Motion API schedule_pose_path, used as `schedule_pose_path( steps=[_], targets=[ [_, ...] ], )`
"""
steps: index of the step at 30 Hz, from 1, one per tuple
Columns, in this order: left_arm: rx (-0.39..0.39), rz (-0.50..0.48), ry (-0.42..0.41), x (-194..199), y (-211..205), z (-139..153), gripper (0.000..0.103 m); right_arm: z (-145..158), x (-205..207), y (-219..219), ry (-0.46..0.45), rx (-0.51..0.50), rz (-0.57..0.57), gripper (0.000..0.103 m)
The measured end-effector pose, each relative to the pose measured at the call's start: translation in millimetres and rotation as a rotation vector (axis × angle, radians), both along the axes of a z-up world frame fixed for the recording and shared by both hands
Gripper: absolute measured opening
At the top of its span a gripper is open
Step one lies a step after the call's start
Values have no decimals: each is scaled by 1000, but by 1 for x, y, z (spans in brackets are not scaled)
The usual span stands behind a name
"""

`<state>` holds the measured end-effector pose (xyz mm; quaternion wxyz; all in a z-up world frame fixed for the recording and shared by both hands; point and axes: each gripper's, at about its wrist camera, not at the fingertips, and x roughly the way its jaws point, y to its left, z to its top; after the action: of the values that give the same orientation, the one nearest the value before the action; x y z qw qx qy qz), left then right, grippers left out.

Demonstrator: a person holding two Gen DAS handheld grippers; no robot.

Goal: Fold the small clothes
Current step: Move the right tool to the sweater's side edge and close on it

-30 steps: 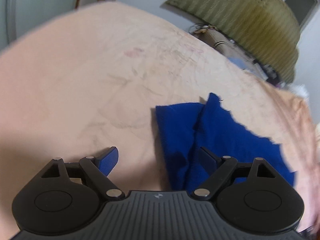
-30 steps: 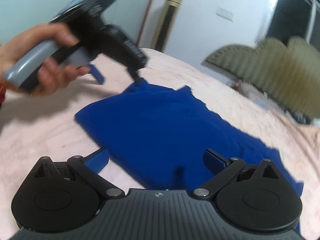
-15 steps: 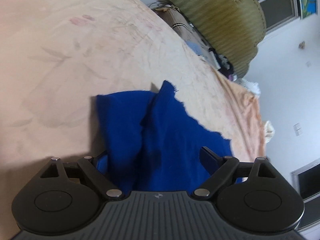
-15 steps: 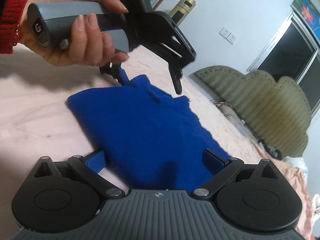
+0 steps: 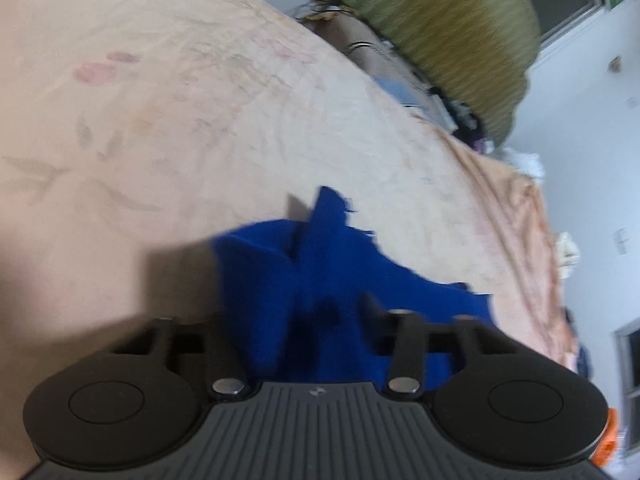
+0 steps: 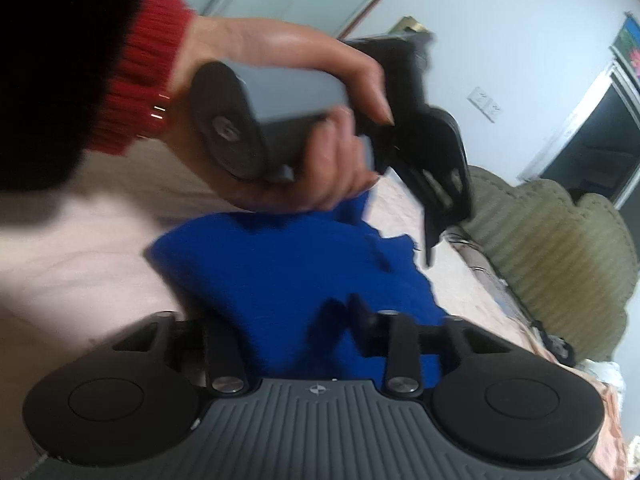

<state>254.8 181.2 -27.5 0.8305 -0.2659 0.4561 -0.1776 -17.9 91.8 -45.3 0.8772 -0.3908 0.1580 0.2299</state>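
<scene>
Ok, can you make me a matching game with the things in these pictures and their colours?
Things:
1. cloth
2. sleeve cuff
3. headboard
4. blanket

Colours:
A. olive green
B. pale peach
C. deep blue
D. red

Pairs: 1-C, 2-D, 3-A, 4-B

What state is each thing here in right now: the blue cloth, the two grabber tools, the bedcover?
Blue garment: bunched, partly folded, lying on the bedcover.
Left gripper: jaws just closed, pinching blue fabric.
Right gripper: jaws just closed, pinching the garment's near edge.
Left hand: wrapped round the left gripper's grey handle, above the garment.
Bedcover: spread flat, lightly wrinkled.
</scene>
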Motion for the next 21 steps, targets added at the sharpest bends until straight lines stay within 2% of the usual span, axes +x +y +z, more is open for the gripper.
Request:
schedule_pose_path(
  steps=[1, 2, 3, 6, 8, 11, 21],
  targets=[
    [13, 5, 7, 1, 0, -1, 18, 0, 0, -1, 13, 7, 11, 26],
    [25, 5, 14, 1, -1, -2, 15, 1, 0, -1, 25, 14, 18, 22],
    [31, 6, 7, 0, -2, -2, 14, 1, 0, -1, 36, 19, 22, 13],
    [109, 12, -31, -9, -11, 5, 11, 8, 0, -7, 61, 64, 27, 8],
    [188, 11, -68, -16, -22, 15, 10, 14, -1, -13, 66, 100, 32, 7],
    [298, 15, -126, -27, -37, 33, 10, 26, -10, -22, 16, 130, 37, 6],
    [448, 47, -234, -49, -87, 87, 10, 58, -36, -71, -89, 203, -11, 6]
  ],
)
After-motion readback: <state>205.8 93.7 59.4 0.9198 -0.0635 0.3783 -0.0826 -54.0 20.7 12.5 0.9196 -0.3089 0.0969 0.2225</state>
